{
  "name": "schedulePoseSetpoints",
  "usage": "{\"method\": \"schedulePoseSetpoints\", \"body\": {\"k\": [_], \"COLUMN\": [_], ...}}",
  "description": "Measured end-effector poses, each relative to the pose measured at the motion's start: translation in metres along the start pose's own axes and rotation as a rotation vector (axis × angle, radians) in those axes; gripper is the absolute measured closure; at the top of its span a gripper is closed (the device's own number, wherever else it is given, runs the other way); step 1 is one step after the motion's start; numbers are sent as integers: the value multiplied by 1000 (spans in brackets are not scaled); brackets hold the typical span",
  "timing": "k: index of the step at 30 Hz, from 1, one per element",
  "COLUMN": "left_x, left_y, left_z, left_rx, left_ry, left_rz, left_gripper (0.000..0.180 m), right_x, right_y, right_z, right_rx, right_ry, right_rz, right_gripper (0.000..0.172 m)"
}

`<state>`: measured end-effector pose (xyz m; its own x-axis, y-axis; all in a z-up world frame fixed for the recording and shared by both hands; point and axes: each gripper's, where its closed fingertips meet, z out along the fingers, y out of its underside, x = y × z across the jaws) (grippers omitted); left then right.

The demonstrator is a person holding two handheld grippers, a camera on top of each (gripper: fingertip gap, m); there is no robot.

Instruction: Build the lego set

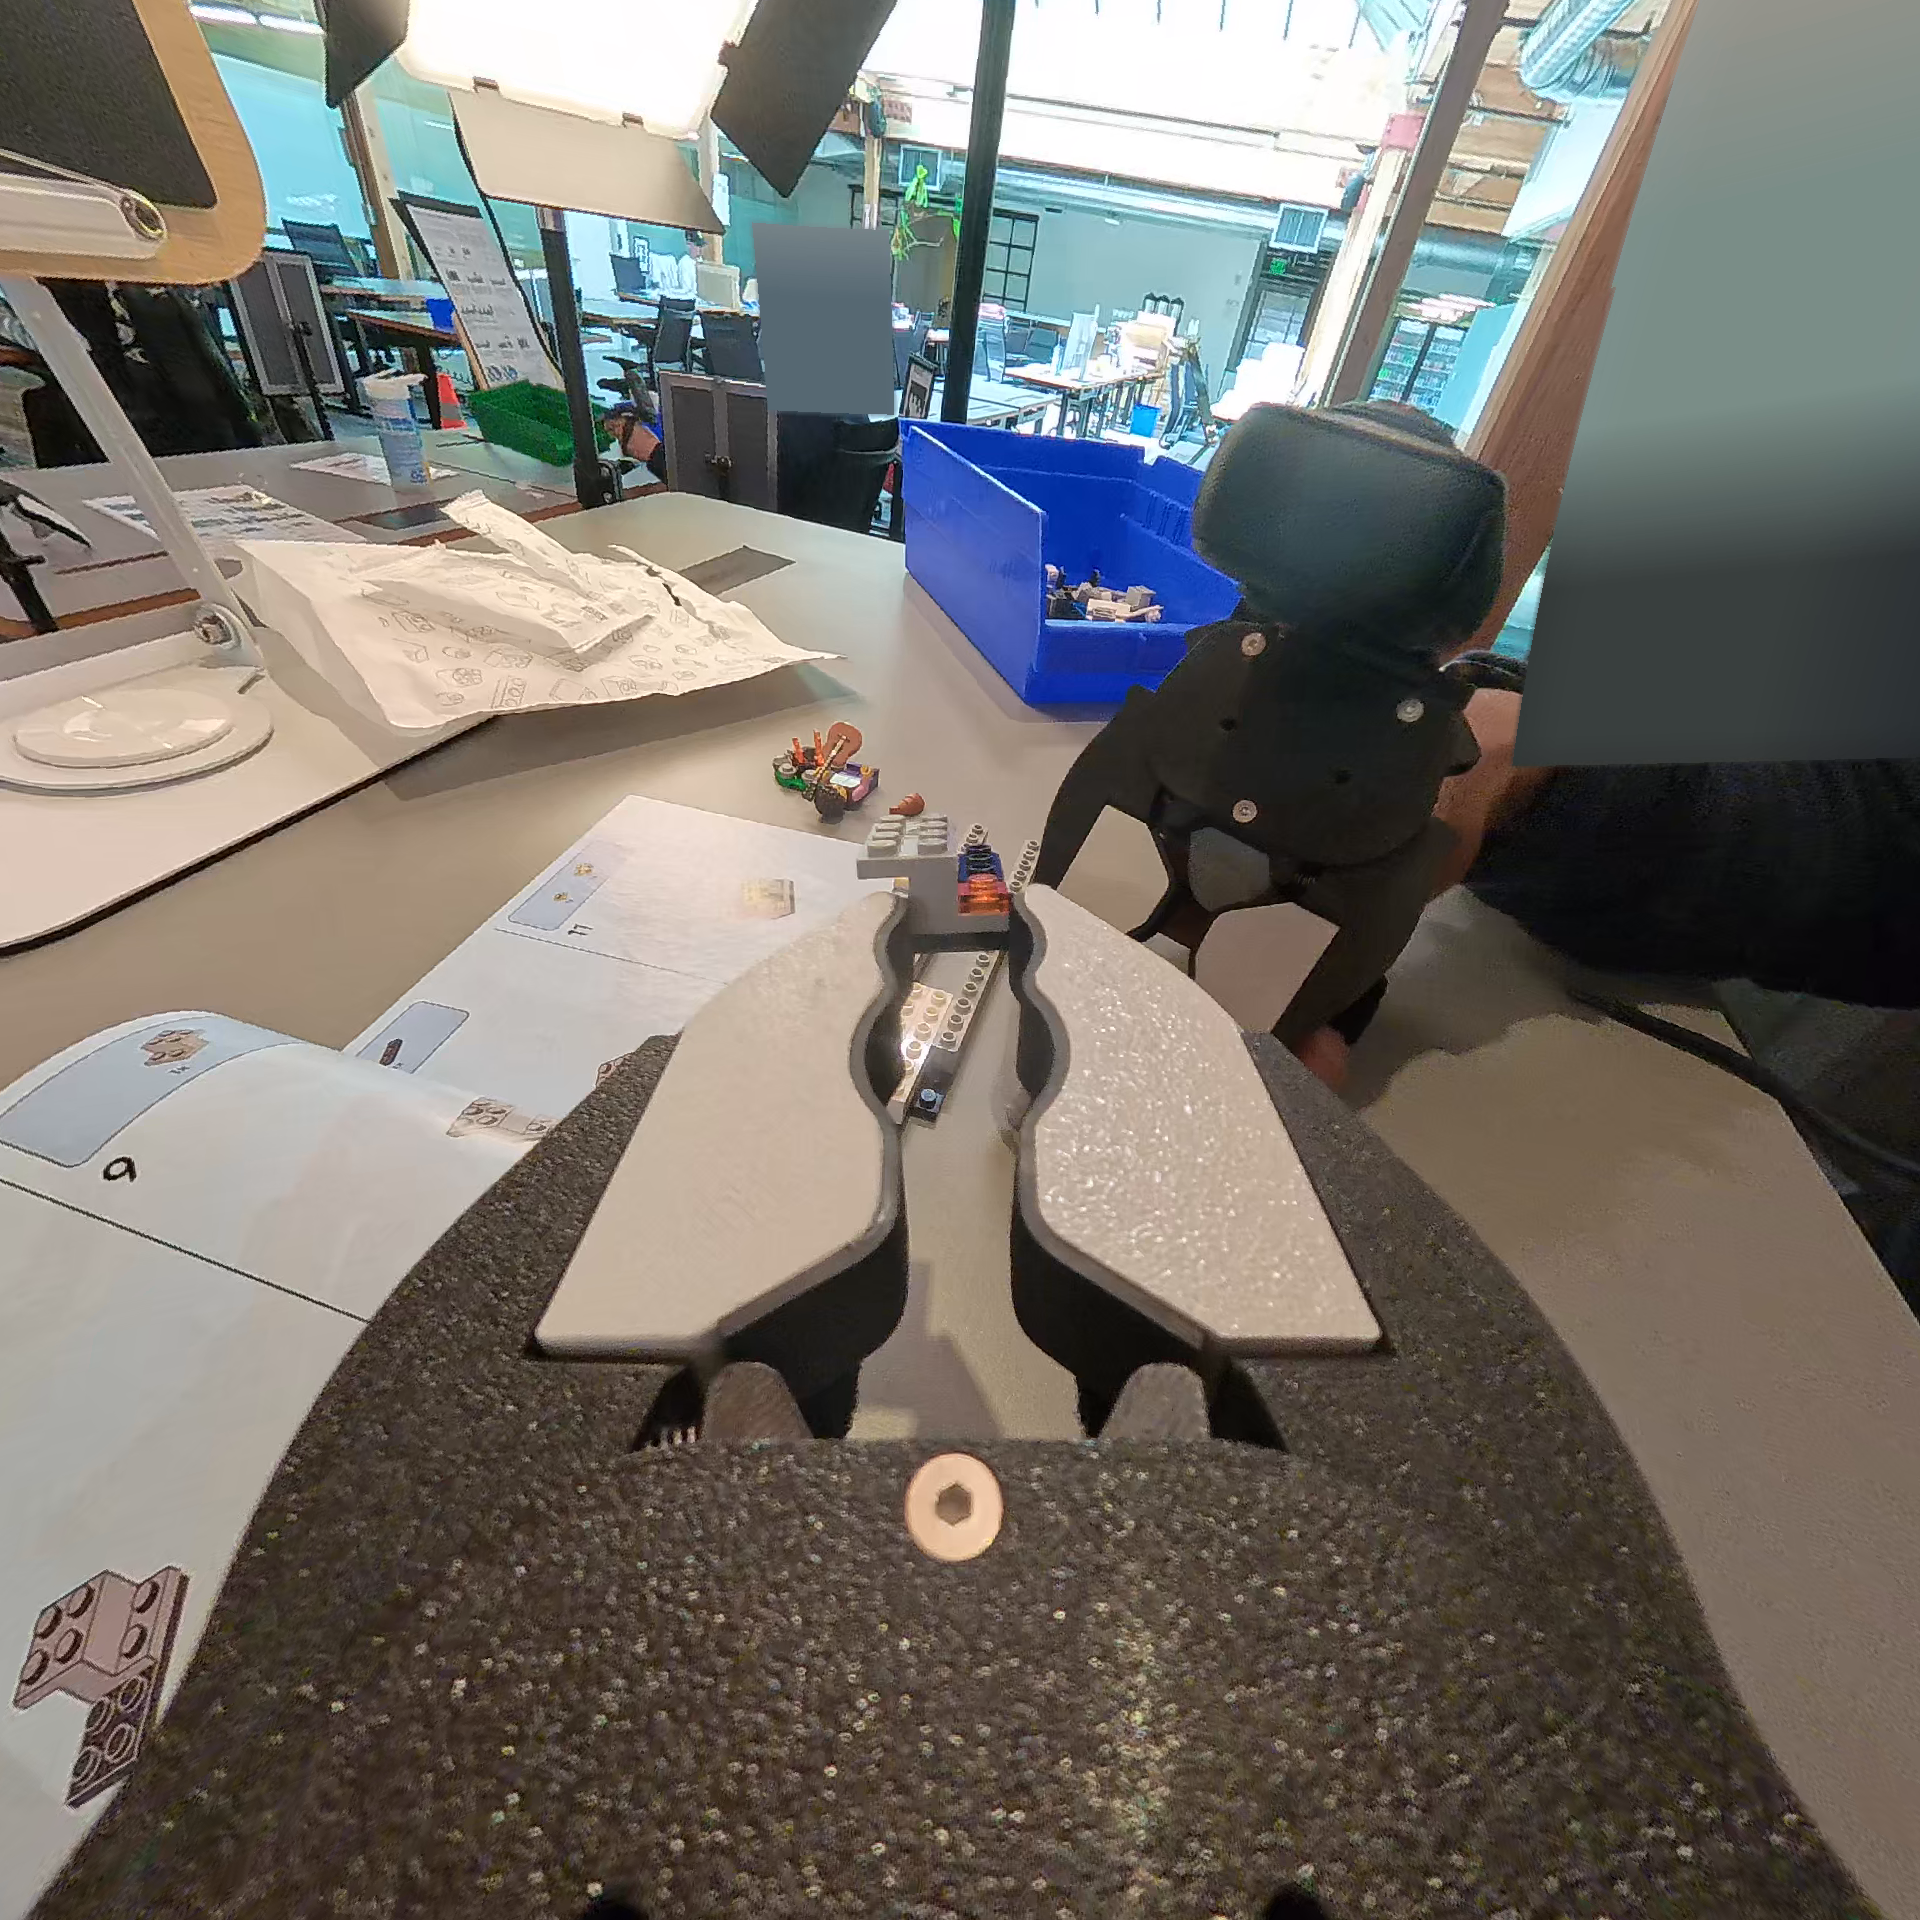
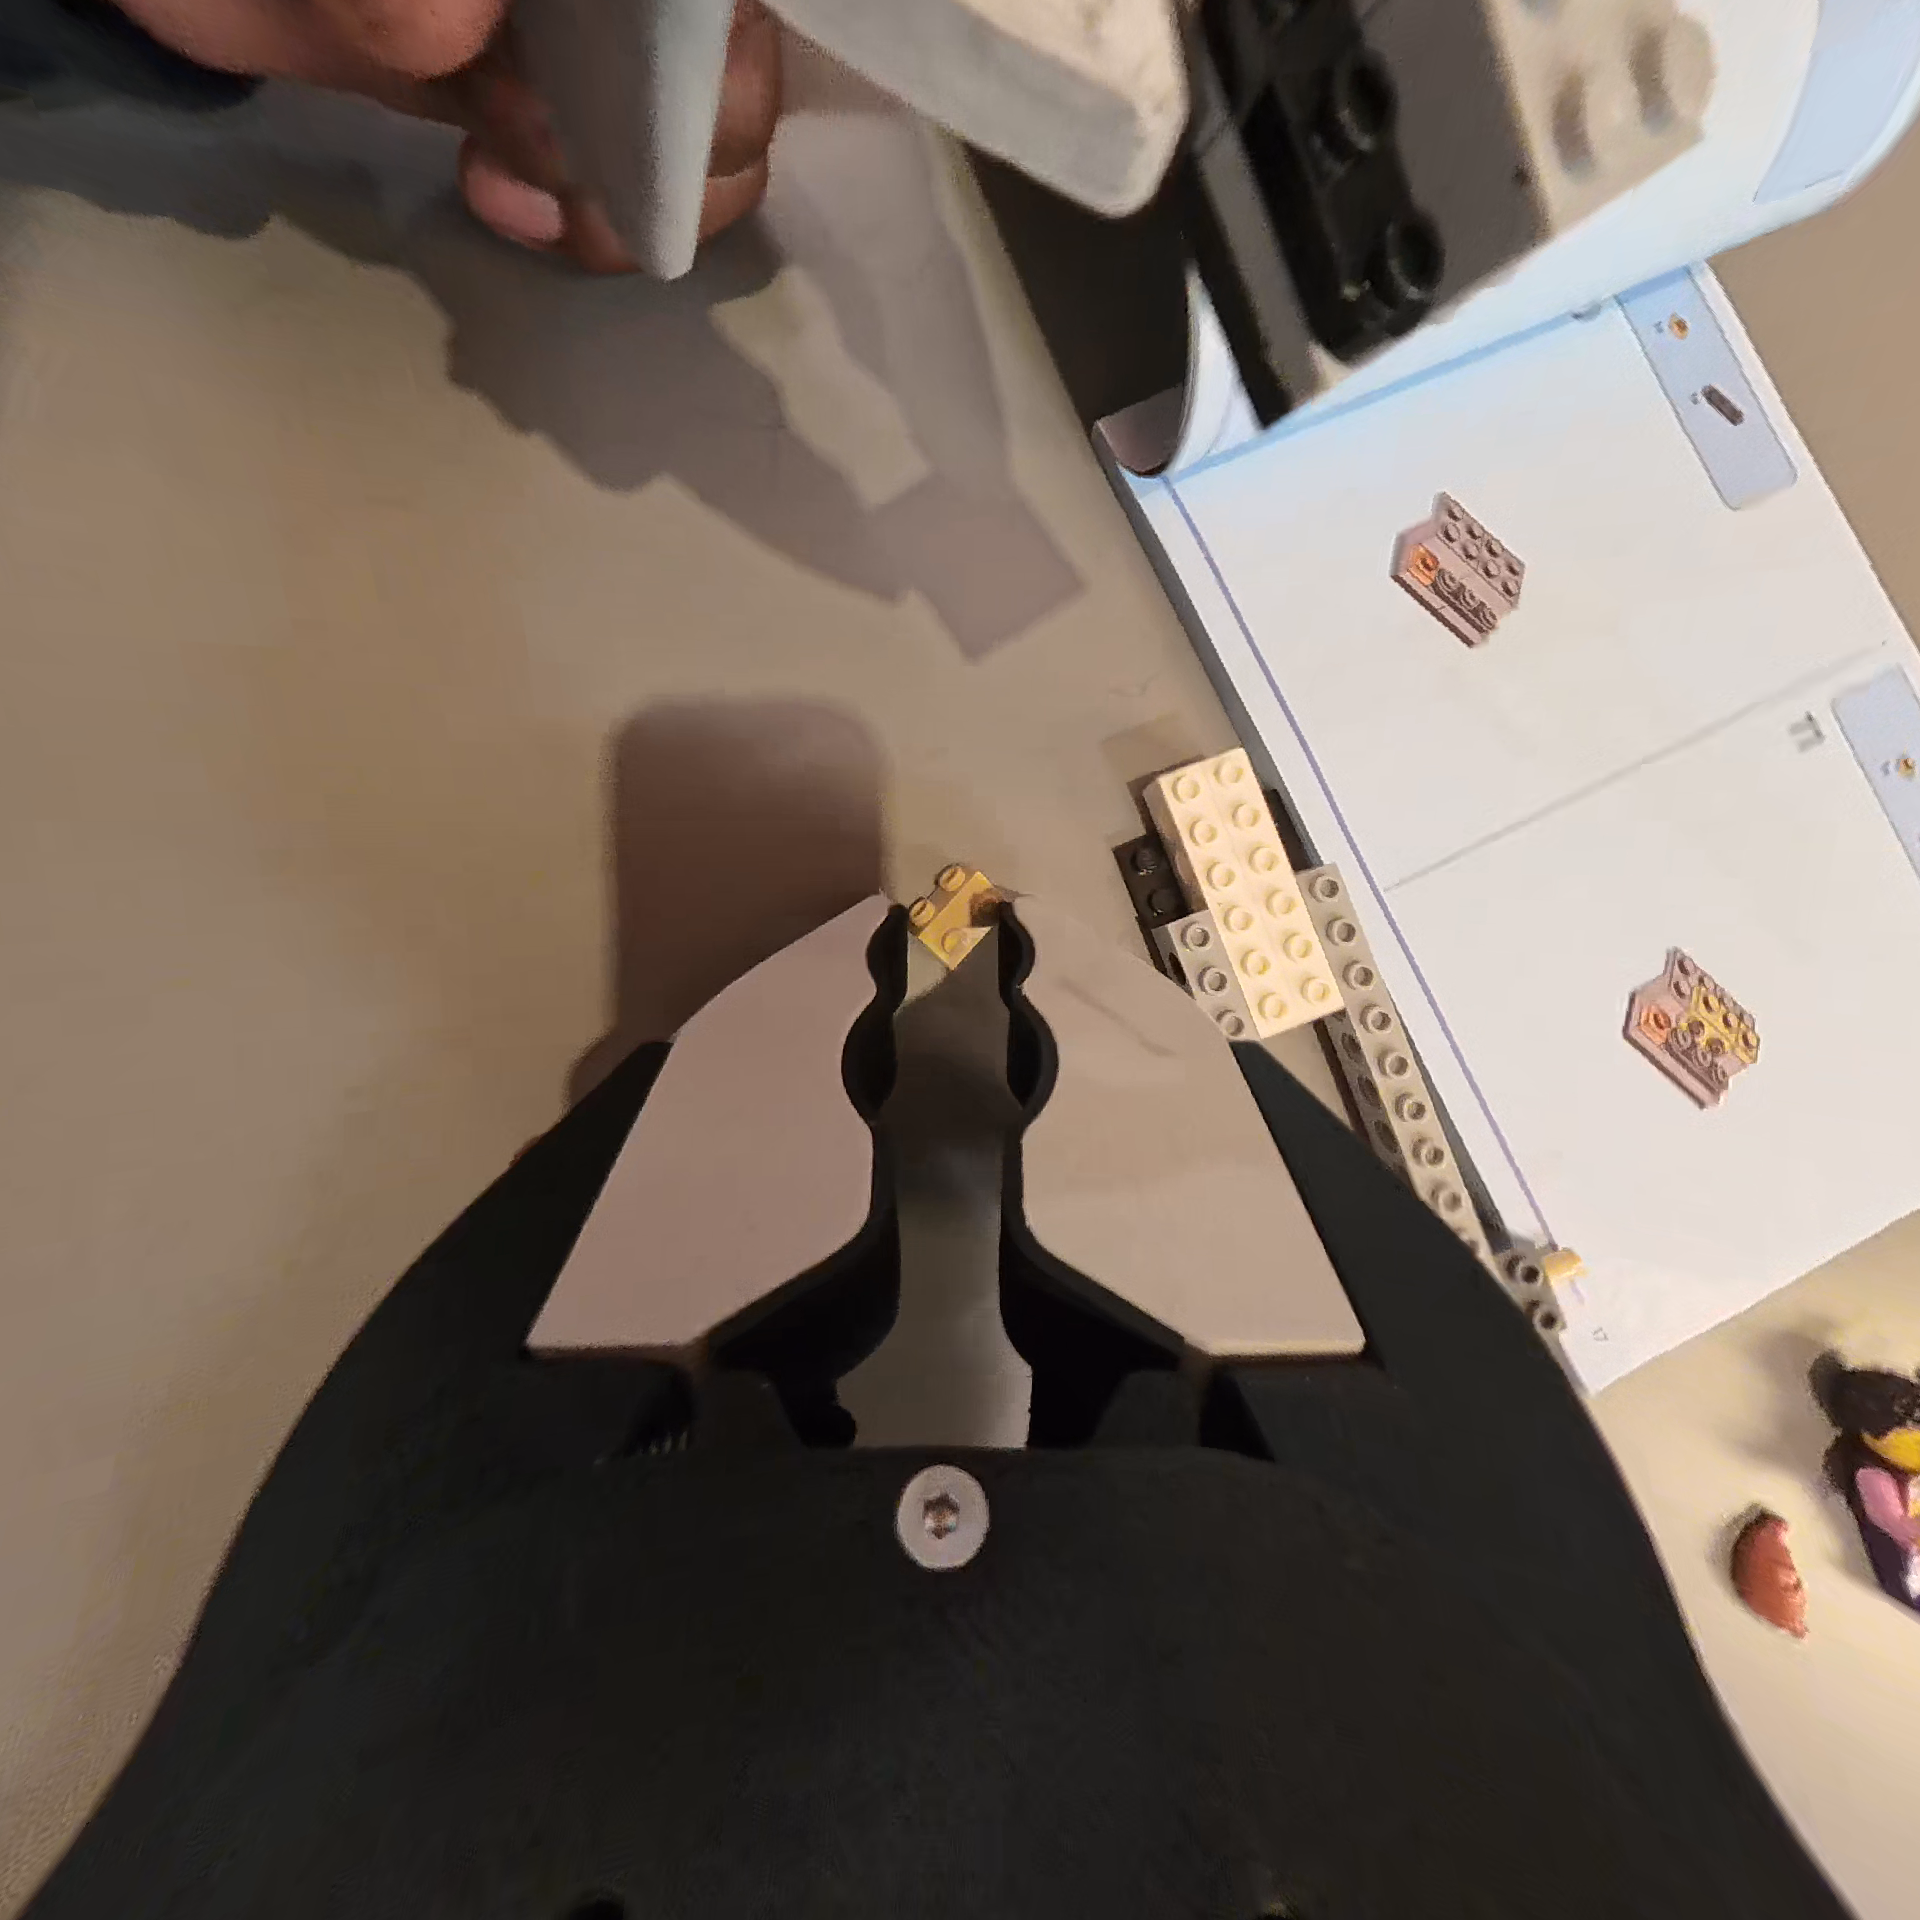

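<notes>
Bricks are lying scattered around an open booklet (image 1: 665,914) on a grey table (image 1: 1558,1247), and both handheld grippers are working beside it. Left gripper (image 1: 954,920) is pinching a small grey assembly (image 1: 930,878), its fingertips pressing on the grey base while a dark blue piece and a clear orange stud are showing on the side; it is hanging just off the booklet's right edge, above a long stack (image 2: 1262,914) of cream, grey and black bricks resting against that edge. Right gripper (image 2: 948,930) is pointing down at the table just right of the stack, farther from the booklet, and is gripping a small tan plate (image 2: 951,920) by its corners between narrowly parted fingertips. Beyond the booklet's far edge a minifigure cluster (image 1: 826,769) and a brown piece (image 1: 907,803) are sitting, with a blue bin (image 1: 1029,582) farther back and a crumpled bag (image 1: 520,613) off to the left.
</notes>
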<state>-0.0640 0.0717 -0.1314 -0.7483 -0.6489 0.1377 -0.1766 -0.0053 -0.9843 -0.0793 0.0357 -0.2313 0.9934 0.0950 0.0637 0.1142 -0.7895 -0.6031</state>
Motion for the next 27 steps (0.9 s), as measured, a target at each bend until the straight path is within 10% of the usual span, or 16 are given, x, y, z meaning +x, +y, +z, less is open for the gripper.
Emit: {"method": "schedulePoseSetpoints", "body": {"k": [27], "left_x": [1], "left_y": [1], "left_z": [1], "left_rx": [-7], "left_ry": [5], "left_rz": [9], "left_gripper": [164], "right_x": [-4], "right_y": [-1], "right_z": [1], "right_rx": [19], "right_ry": [-60], "right_rz": [76], "right_gripper": [153]}}
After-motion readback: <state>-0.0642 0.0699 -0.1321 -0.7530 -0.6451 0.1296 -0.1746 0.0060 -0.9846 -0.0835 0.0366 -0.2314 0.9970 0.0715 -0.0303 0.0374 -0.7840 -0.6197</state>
